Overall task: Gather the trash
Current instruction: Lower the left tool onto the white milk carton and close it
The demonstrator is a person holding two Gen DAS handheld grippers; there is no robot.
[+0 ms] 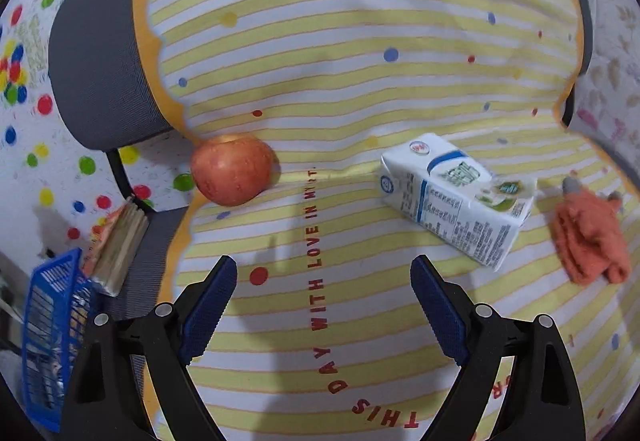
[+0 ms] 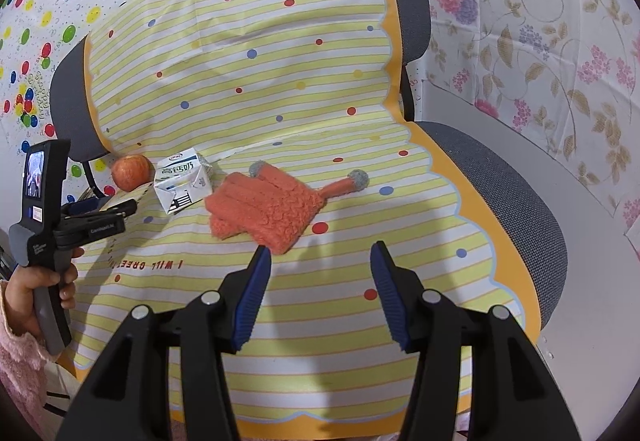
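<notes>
Both tools are wide open and empty: left tool (image 1: 324, 277), right tool (image 2: 320, 261). White milk carton (image 1: 456, 197) lies mid-seat on the striped cloth-covered chair (image 1: 360, 89), red apple (image 1: 232, 169) at its left edge, fuzzy orange glove (image 1: 588, 237) near the right edge.

Right gripper (image 2: 320, 261) open above striped cloth (image 2: 320, 341) — orange knit item (image 2: 264, 207), perhaps a hat, ahead

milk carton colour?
The milk carton is white with blue trim and green lettering, clearest in the left wrist view.
</notes>
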